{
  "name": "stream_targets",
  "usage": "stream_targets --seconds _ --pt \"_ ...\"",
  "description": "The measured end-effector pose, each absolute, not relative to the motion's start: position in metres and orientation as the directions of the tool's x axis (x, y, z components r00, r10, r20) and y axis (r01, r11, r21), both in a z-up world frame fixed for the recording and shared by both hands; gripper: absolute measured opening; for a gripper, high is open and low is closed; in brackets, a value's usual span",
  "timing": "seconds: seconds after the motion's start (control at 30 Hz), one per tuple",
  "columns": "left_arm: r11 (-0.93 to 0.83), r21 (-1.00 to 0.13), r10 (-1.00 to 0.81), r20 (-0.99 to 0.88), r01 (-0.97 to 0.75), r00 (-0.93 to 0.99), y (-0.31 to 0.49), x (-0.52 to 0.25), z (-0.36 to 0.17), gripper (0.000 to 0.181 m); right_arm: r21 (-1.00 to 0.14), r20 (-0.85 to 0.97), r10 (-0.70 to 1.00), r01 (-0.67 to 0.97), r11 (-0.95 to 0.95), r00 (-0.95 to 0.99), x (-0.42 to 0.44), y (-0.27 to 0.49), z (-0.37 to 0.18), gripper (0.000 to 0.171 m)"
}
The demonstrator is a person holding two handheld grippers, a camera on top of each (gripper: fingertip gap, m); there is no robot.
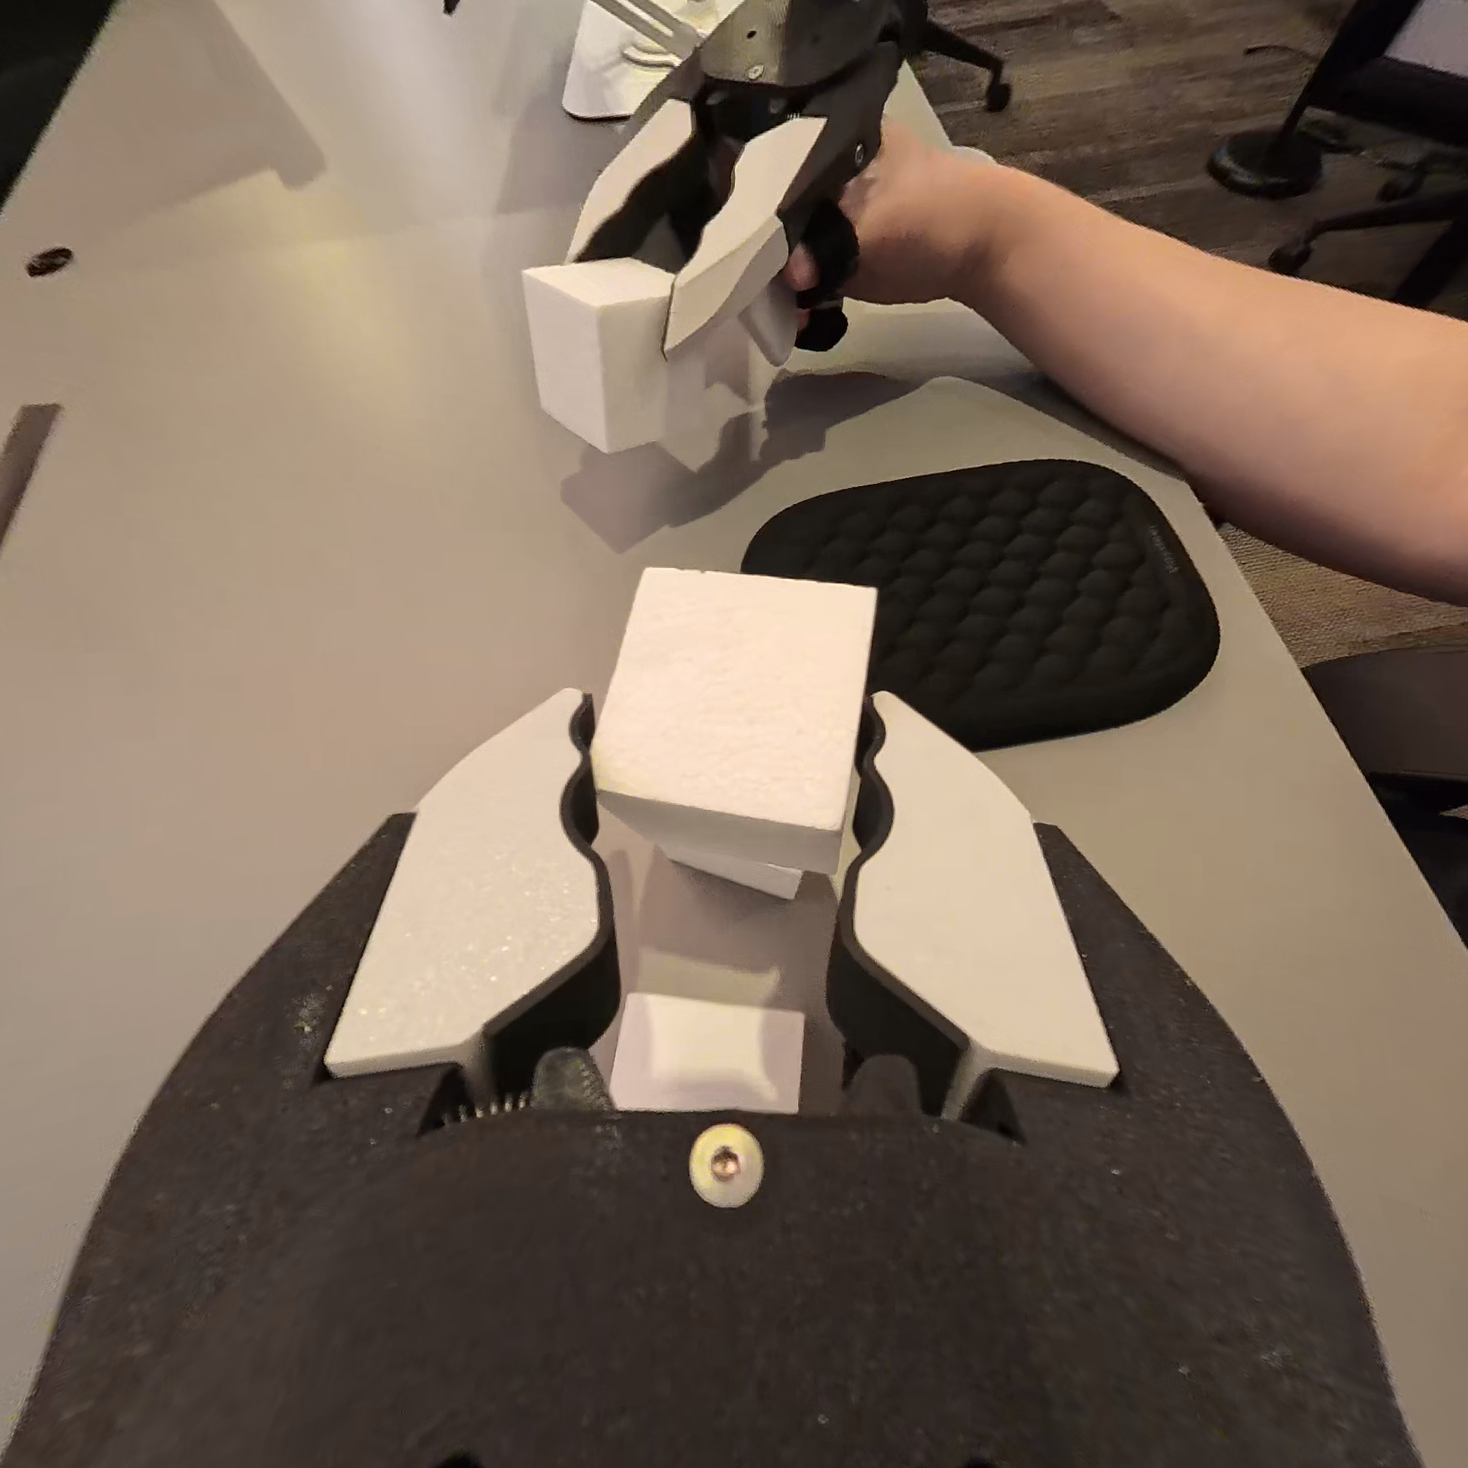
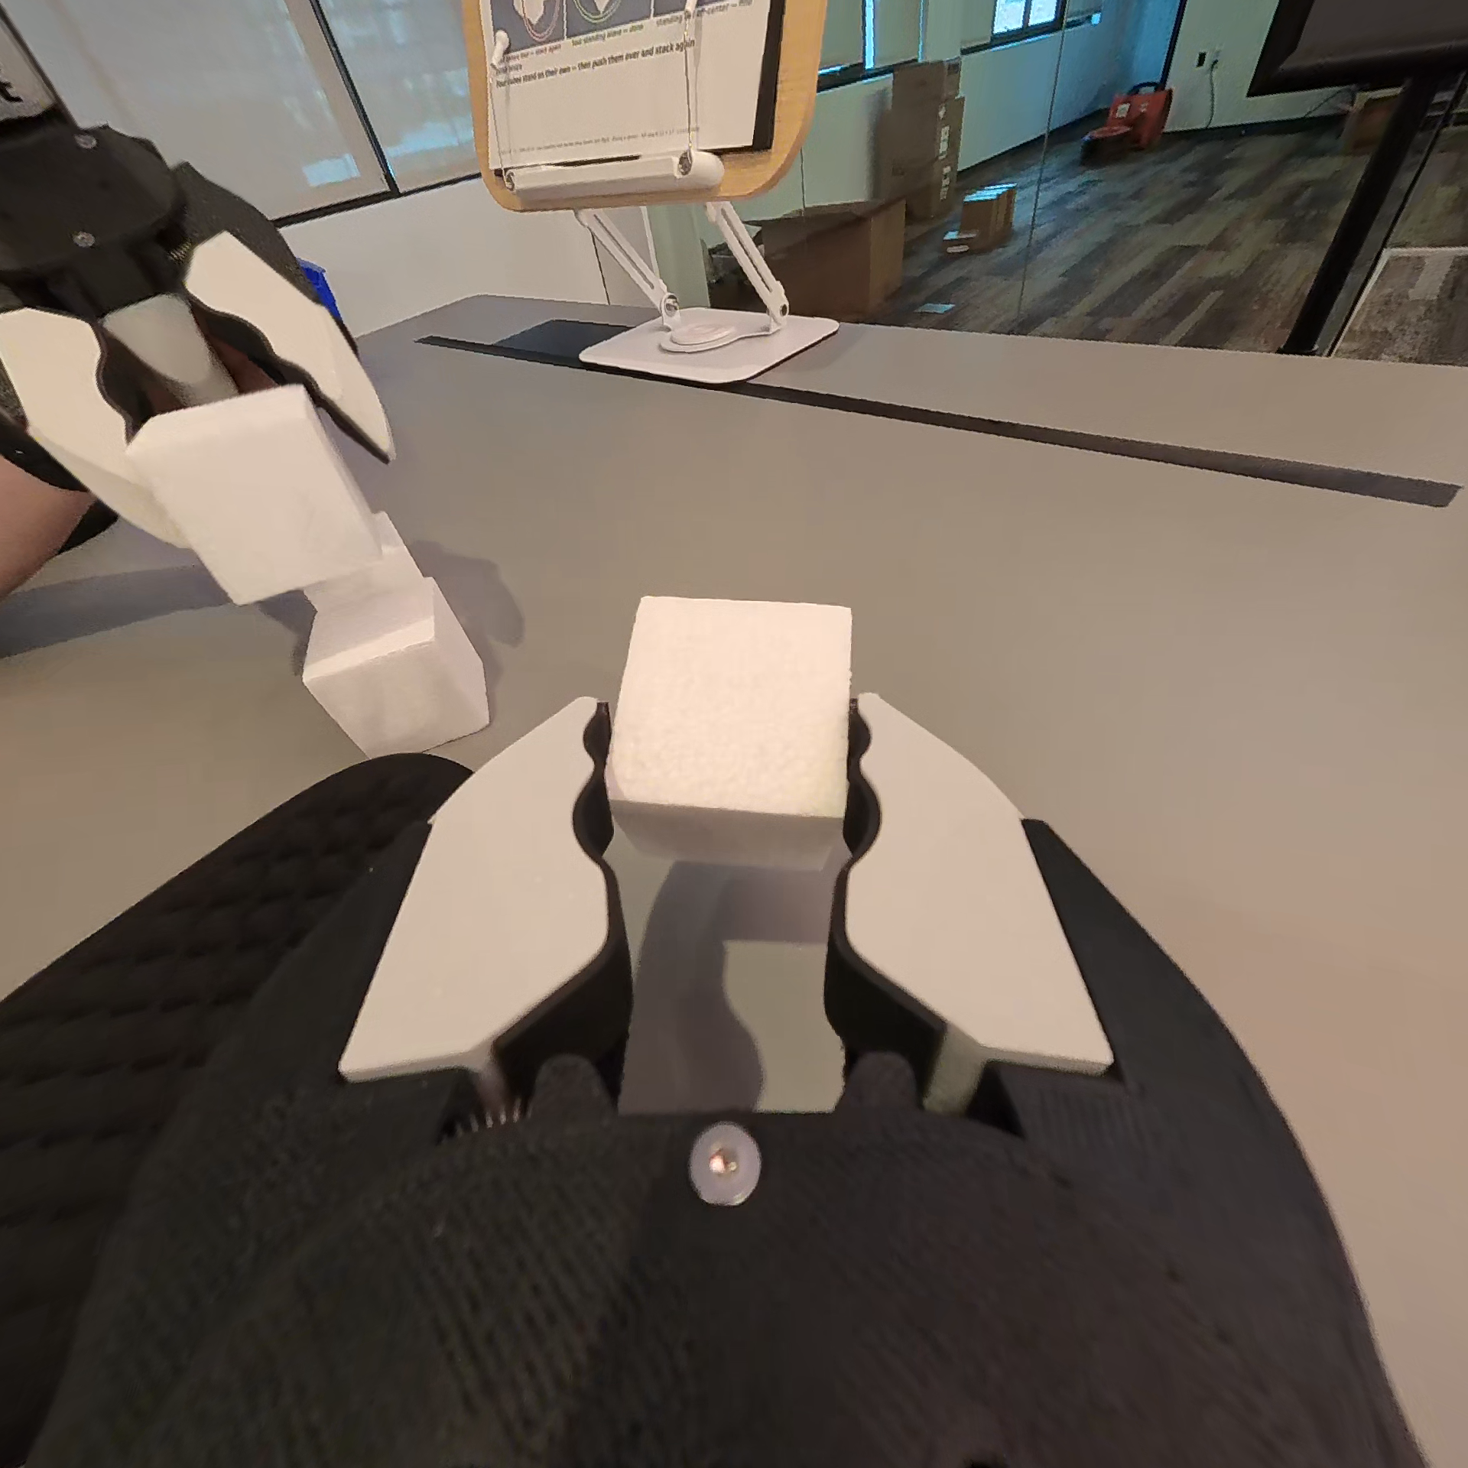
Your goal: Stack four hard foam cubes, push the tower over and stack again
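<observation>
Both grippers loaded; each carries one white foam cube.

Left gripper (image 1: 727, 762): fingers (image 1: 477, 898) clamped on opposite side faces of a cube (image 1: 731, 707), held aloft over a partial stack; a lower cube's edge (image 1: 743, 874) shows just beneath it, turned askew, and a base cube (image 1: 699, 1048) further down between the finger roots. From the right wrist view the same stack (image 2: 397, 659) stands on the grey surface (image 2: 1033, 635), two cubes visible, the upper one twisted off the lower; whether the held cube is already touching the stack, cannot tell.

Right gripper (image 2: 727, 762): fingers (image 2: 937, 874) closed on the side faces of the fourth cube (image 2: 731, 715), lifted clear of the surface (its shadow lies below it), well apart from the stack. A black quilted pad (image 1: 1017, 604) lies near the surface's edge; a stand holding a sheet (image 2: 635, 103) at the far side.

Handling, as judged: cubes look rigid and very light, with a grainy beaded skin; that texture should grip the pads well but may crumble or dent at corners under a hard squeeze. Best hold is flat on two opposite faces, near mid-height, leaving the bottom face free to seat; light weight means a bump on release could shift the already twisted stack, so open gently and draw straight back.
</observation>
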State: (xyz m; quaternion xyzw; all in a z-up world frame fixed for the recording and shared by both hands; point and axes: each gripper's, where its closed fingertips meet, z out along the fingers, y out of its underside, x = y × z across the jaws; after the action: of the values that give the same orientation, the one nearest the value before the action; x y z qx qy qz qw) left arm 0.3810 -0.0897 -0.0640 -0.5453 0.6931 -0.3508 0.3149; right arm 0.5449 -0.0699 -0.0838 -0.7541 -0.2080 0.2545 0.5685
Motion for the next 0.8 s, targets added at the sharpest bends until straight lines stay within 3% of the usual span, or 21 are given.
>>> stream_targets --seconds 0.53,0.63,0.7,0.8 --pt "0.235 -0.761 -0.956 -0.070 -0.604 -0.283 -0.091 0.387 -0.093 0.064 -0.947 -0.117 0.631 0.106 -0.304 0.767 0.533 -0.071 -0.095 0.057" --pt "0.255 -0.741 -0.959 -0.114 -0.621 -0.258 -0.085 0.383 -0.093 0.098 -0.968 -0.120 0.661 0.061 -0.244 0.741 0.523 -0.074 -0.075 0.057" --pt "0.243 -0.756 -0.967 -0.137 -0.608 -0.215 -0.080 0.372 -0.083 0.106 -0.983 -0.104 0.687 0.031 -0.181 0.720 0.508 -0.078 -0.045 0.057" --pt "0.228 -0.778 -0.974 -0.169 -0.585 -0.154 -0.069 0.342 -0.077 0.102 -0.996 -0.031 0.754 0.047 -0.081 0.656 0.467 -0.091 0.003 0.057"
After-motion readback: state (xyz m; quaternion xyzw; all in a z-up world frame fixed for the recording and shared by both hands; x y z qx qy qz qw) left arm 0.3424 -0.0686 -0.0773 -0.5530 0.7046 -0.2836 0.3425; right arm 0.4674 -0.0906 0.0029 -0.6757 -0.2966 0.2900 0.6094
